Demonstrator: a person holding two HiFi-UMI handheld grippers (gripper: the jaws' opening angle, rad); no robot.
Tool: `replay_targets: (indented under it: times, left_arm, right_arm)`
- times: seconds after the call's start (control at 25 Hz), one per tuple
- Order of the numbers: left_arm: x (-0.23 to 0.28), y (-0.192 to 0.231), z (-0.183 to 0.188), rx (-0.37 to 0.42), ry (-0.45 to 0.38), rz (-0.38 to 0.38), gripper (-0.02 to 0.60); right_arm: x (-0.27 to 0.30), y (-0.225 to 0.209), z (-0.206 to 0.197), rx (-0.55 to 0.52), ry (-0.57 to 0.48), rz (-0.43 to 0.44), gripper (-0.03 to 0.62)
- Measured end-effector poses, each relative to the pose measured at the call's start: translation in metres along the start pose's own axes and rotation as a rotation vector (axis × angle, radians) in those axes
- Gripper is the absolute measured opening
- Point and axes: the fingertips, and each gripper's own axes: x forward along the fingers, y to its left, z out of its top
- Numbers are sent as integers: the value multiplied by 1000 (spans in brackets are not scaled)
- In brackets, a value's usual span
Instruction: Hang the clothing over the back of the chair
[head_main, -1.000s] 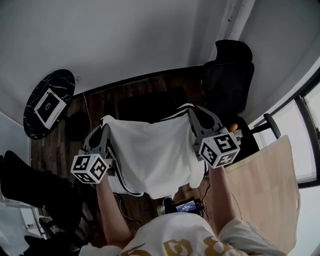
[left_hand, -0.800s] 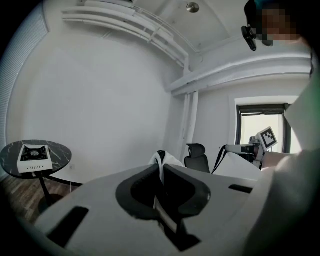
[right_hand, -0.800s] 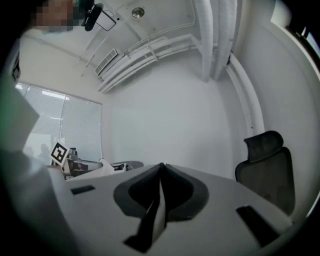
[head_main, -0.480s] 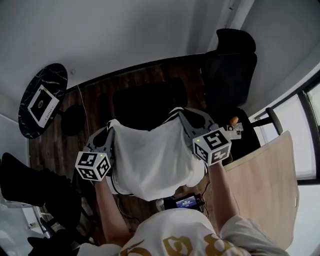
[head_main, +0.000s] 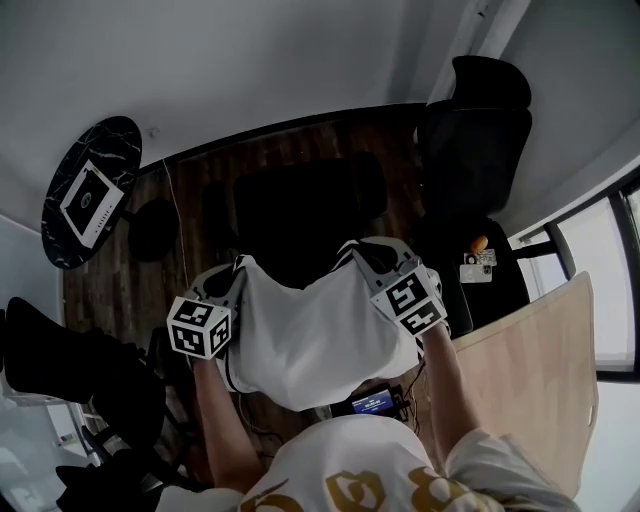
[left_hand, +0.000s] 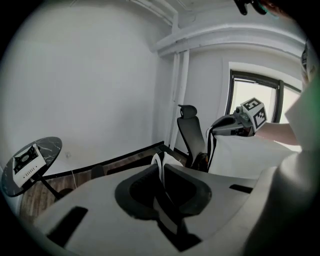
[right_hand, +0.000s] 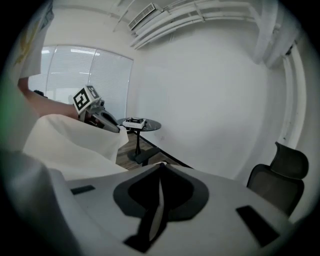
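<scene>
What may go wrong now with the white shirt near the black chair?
The left tool and the right tool pinch only thin edges of the shirt, so a corner may slip out. Most of it hangs on the near side of the chair; released now, it would probably slide to the floor.

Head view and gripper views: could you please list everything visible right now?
garment: one, white with dark trim, stretched between both grippers
dark chair: one, black, on the wood floor just beyond the garment
office chair: one, black with headrest, upper right by the wall
round table: one, black marbled, far left
box: one, white, on the round table
desk: one, light wood, right
screen device: one, dark with lit display, below the garment
left gripper: one, grey, shut on the garment
right gripper: one, grey, shut on the garment
</scene>
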Motion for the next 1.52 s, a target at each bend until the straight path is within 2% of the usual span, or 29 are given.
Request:
replay_targets:
  times: [0.2, 0.32, 0.4, 0.48, 0.56, 0.76, 0.92, 1.0, 1.2, 1.32, 1.44, 1.52]
  left_arm:
    - [14, -4, -25, 56, 128, -29, 47]
    - [22, -6, -42, 51, 224, -52, 55]
    - [26, -13, -58, 62, 318, -97, 56]
    - [29, -22, -72, 74, 402, -144, 61]
    - [30, -26, -77, 84, 441, -167, 70]
    - [31, -24, -81, 65, 455, -184, 114]
    - [31, -22, -84, 8, 464, -173, 145]
    - [30, -18, -84, -28, 455, -169, 179]
    - [24, -14, -70, -68, 378, -158, 272]
    - [18, -14, -55, -97, 312, -163, 300]
    - [13, -17, -52, -91, 305, -171, 321]
    - [8, -19, -50, -85, 293, -173, 321]
  right_arm:
    - [13, 11, -16, 9, 54, 84, 31]
    - [19, 19, -30, -86, 146, 149, 31]
    - [22, 27, -37, -138, 202, 200, 31]
    - [23, 36, -44, -162, 244, 256, 31]
    - [25, 44, -50, -172, 279, 308, 31]
    - [28, 50, -53, -152, 300, 364, 32]
    - [27, 50, -54, -136, 298, 373, 37]
    - [27, 49, -53, -132, 299, 374, 52]
    - [20, 47, -52, -102, 293, 410, 86]
    - [17, 48, -48, -61, 284, 420, 99]
    - [14, 47, -44, -66, 277, 404, 120]
    - [13, 45, -37, -79, 254, 373, 89]
